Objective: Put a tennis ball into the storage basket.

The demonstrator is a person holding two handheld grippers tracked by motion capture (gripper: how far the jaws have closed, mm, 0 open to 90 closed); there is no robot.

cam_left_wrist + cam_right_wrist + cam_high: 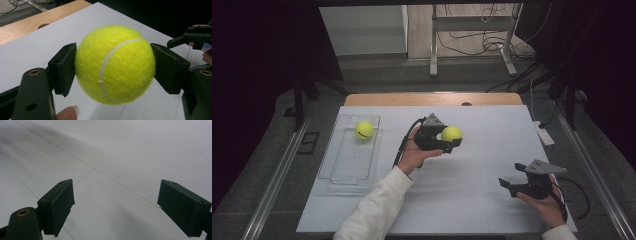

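Observation:
A yellow tennis ball [115, 63] is clamped between both pads of my left gripper [113, 67], held just above the white table. From the high view that ball [451, 133] and the left gripper [447, 137] sit near the table's middle. A second tennis ball [364, 130] rests in the far end of a clear plastic tray [344, 172] at the left. My right gripper [508, 184] hovers low at the front right, its jaws wide apart. In the right gripper view, the right gripper [125, 210] has bare table between its pads.
A wooden strip [432, 99] borders the far edge of the white table top [472, 200]. A small white device [543, 133] lies at the right edge. Metal stand legs and cables cover the floor beyond.

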